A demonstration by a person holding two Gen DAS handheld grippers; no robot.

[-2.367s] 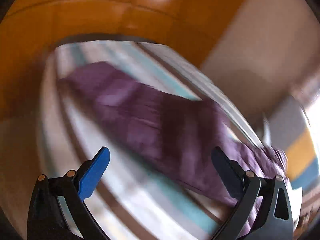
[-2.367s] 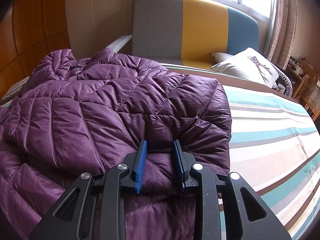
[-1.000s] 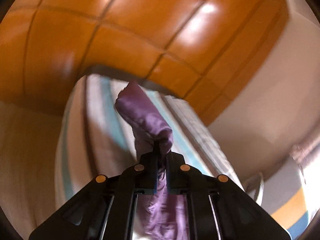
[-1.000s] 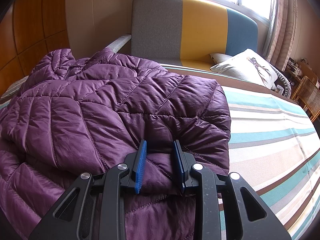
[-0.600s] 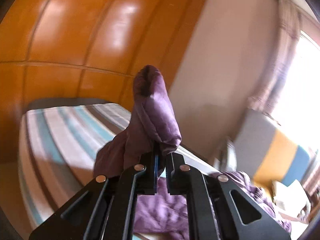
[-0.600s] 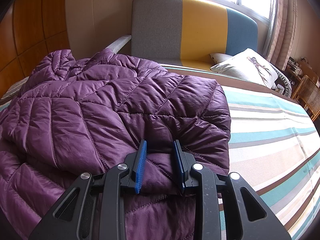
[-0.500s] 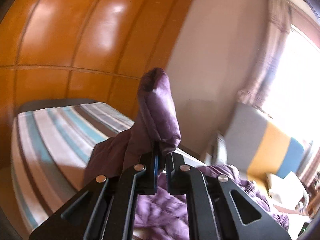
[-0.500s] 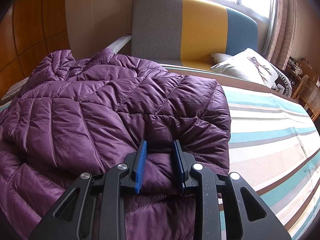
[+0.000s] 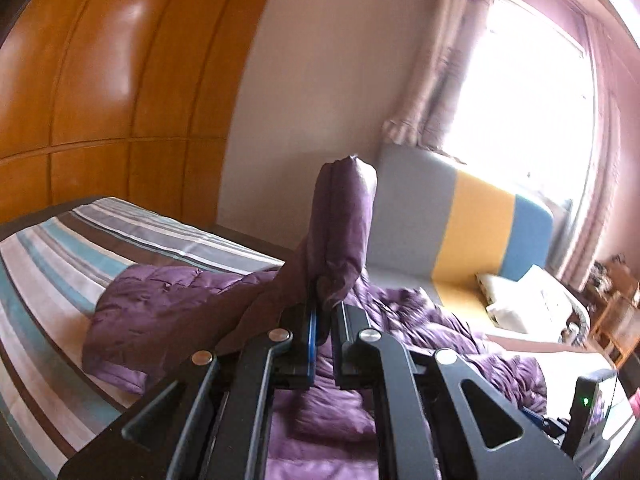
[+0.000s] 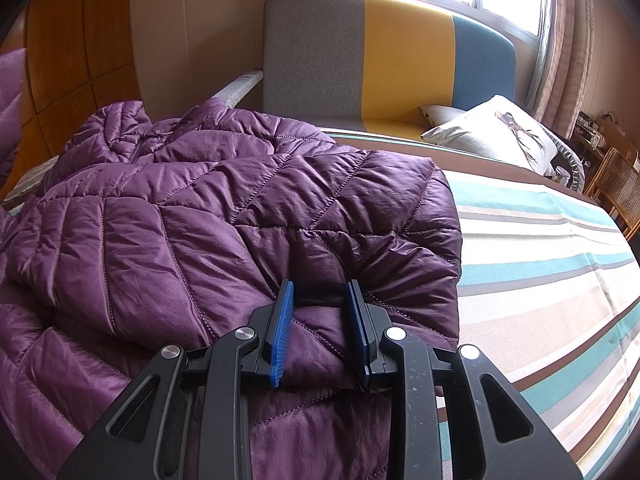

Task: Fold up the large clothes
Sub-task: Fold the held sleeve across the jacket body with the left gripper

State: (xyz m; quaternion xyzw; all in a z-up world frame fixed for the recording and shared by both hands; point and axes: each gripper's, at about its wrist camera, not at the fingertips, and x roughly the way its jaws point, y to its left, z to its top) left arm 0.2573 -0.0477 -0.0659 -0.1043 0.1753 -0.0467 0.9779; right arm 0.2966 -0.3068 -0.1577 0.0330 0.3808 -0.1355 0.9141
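A purple quilted jacket (image 10: 208, 216) lies spread over a striped bed (image 10: 552, 280), its bulk toward the headboard (image 10: 384, 52) end. The left gripper (image 9: 322, 316) has its jaws pinched tight on the jacket's sleeve (image 9: 344, 220), whose cuff stands upright above the fingers. The right gripper (image 10: 320, 320), jaws partly closed, squeezes a puffy fold at the jacket's near edge. A pillow (image 10: 492, 132) rests by the headboard.

Left gripper (image 9: 322, 312) clamped tight; right gripper (image 10: 320, 300) pinching, angled downward.
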